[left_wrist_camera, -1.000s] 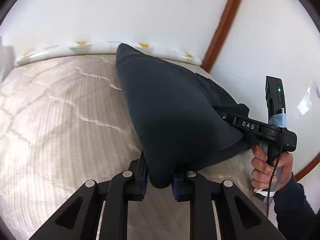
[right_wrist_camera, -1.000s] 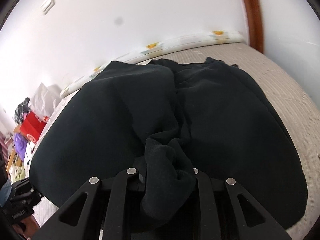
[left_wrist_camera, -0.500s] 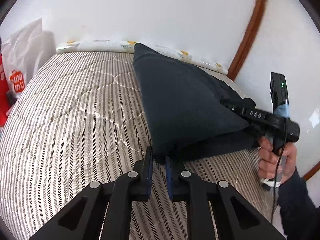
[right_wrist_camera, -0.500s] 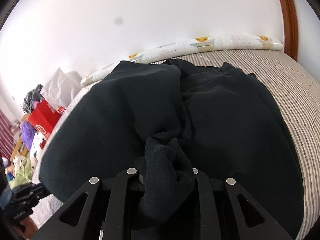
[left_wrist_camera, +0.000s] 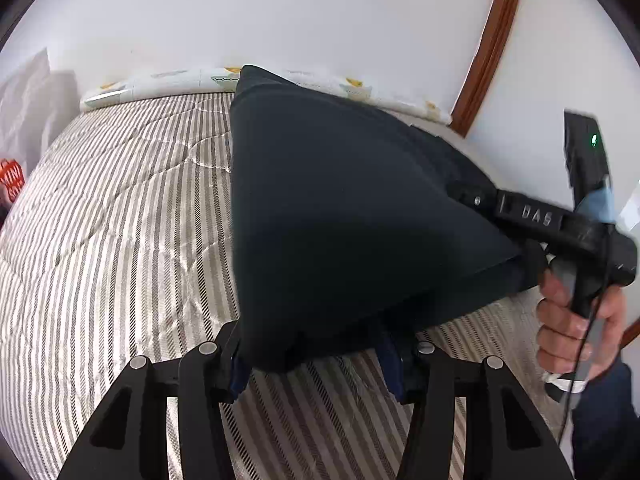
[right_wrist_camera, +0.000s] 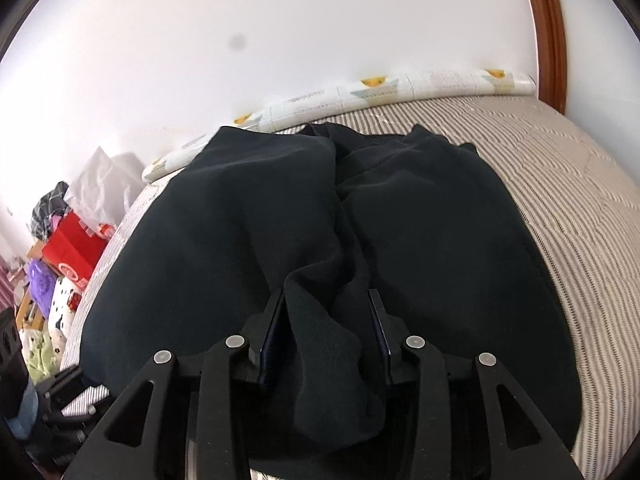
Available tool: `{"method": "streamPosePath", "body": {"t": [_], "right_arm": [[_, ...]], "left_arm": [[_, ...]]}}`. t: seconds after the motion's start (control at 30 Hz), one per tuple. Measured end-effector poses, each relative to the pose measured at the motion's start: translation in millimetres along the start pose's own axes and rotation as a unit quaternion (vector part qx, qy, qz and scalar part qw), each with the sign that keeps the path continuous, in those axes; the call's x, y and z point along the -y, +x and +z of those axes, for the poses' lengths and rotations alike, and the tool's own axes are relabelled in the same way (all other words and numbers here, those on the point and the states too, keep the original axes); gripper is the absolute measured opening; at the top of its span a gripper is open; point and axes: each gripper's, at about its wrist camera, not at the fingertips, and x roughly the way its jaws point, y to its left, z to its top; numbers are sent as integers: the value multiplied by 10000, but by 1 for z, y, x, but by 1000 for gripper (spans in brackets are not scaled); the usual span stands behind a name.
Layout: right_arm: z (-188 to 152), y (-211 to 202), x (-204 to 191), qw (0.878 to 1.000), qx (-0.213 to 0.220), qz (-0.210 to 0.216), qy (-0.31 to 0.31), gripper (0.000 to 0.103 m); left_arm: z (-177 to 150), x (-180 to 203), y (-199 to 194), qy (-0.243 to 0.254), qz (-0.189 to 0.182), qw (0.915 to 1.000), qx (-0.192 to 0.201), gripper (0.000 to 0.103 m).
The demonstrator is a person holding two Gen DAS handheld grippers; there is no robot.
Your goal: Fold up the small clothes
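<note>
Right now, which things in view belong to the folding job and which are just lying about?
Job: dark garment; left tongs and right tongs, both opening with cloth between them; striped bed.
Lying about: red bag; purple plush toy; patterned bolster.

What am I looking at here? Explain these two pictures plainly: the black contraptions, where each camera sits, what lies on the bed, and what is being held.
No robot here: a person holds a hand-operated gripper in each hand, with a fisheye camera on each looking along its two fingers. One picture is from the left gripper, the other from the right gripper. In the left view you also see the person's hand on the other gripper's handle. A dark garment lies folded on a striped bed, beside a white wall. On both grippers the jaws are opening; cloth sits loosely between them, so the garment is being let go.
</note>
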Motion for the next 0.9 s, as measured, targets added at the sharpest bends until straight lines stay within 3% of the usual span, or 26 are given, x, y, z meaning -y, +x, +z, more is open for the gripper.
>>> {"method": "streamPosePath", "body": {"t": [0.2, 0.27, 0.33, 0.5, 0.67, 0.77, 0.9], "right_arm": [[9, 18, 2, 9995, 65, 98, 308, 42], [11, 20, -1, 9996, 141, 199, 169, 16], [15, 16, -1, 9996, 216, 162, 105, 11], [25, -30, 16, 9952, 932, 267, 143, 9], [17, -78, 46, 9880, 1528, -225, 74, 9], [5, -83, 69, 9875, 1508, -455, 101, 9], [-7, -63, 90, 9916, 1095, -653, 212, 9]], "left_arm": [[-1, 1, 6, -137, 69, 9999, -28, 51], [0, 2, 7, -157, 113, 9998, -40, 52], [0, 4, 7, -144, 182, 9997, -37, 52], [-1, 14, 6, 117, 329, 9994, 1, 51], [-1, 24, 4, 331, 266, 9991, 12, 50], [-1, 32, 5, 448, 309, 9985, -21, 50], [0, 39, 2, 520, 352, 9980, -6, 50]]}}
